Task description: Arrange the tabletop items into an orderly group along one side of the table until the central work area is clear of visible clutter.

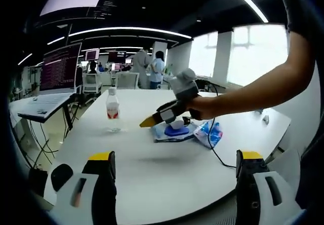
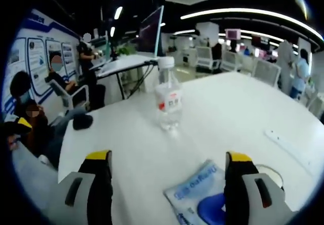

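A clear water bottle (image 1: pixel 113 109) (image 2: pixel 168 99) with a red label stands upright on the white table (image 1: pixel 152 169) (image 2: pixel 126 149). A flat blue-and-white packet (image 1: pixel 164 133) (image 2: pixel 195 192) lies near it with a blue rounded object (image 1: pixel 175 131) (image 2: pixel 212 208) on top. A second blue-and-white packet (image 1: pixel 210 132) lies beside it. My left gripper (image 1: pixel 175 155) is open over bare table, well short of these things. My right gripper (image 1: pixel 148 122) (image 2: pixel 168 156), held by a hand, hovers open just above the first packet, pointing toward the bottle.
A black cable (image 1: pixel 218 151) runs across the table to its near edge. A small black object (image 1: pixel 61 175) (image 2: pixel 82 121) sits at the table's corner. A white strip (image 2: pixel 288 141) lies to the right. A side desk with a monitor (image 1: pixel 59 68) stands beyond, with people and chairs around.
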Action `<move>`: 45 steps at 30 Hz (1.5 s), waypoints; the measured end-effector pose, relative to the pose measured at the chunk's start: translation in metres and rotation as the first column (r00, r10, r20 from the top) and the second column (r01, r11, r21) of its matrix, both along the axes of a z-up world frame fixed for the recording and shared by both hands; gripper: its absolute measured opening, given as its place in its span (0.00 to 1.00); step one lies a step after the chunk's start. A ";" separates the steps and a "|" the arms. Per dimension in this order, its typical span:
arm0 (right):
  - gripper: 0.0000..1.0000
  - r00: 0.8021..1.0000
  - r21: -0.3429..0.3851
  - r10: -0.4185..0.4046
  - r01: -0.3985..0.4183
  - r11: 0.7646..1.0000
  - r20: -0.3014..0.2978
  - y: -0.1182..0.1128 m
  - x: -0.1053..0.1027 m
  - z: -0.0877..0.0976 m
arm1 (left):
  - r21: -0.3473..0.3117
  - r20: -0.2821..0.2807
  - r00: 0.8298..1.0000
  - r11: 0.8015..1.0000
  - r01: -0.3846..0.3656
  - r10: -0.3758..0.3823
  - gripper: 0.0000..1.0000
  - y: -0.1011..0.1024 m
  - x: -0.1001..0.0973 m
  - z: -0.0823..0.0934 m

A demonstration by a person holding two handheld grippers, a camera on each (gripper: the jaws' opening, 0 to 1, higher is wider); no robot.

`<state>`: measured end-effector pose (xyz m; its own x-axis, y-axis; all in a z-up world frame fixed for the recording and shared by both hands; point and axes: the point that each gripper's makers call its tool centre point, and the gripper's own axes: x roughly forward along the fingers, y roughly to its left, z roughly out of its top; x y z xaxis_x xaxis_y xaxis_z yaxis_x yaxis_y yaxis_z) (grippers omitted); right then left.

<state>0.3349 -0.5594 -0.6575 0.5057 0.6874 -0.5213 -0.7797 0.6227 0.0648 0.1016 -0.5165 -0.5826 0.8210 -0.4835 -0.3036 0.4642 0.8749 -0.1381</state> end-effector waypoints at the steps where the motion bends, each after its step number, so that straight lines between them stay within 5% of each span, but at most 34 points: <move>1: 0.90 1.000 0.002 -0.009 0.009 1.000 -0.006 -0.004 -0.001 0.000 | 0.003 -0.001 1.000 1.000 0.003 -0.003 1.00 -0.001 0.000 0.000; 23: 0.88 0.980 0.007 -0.199 0.199 0.980 -0.011 -0.081 -0.003 0.012 | 0.009 0.014 1.000 1.000 0.013 -0.013 1.00 -0.001 -0.002 0.002; 39: 0.85 0.921 -0.045 -0.383 0.380 0.924 -0.075 -0.125 0.012 -0.001 | 0.016 0.011 1.000 1.000 0.021 -0.021 1.00 -0.003 -0.004 0.001; 45: 0.83 0.908 -0.053 -0.406 0.403 0.914 -0.100 -0.130 0.035 -0.008 | 0.019 0.008 1.000 1.000 0.020 -0.020 1.00 -0.002 -0.004 0.001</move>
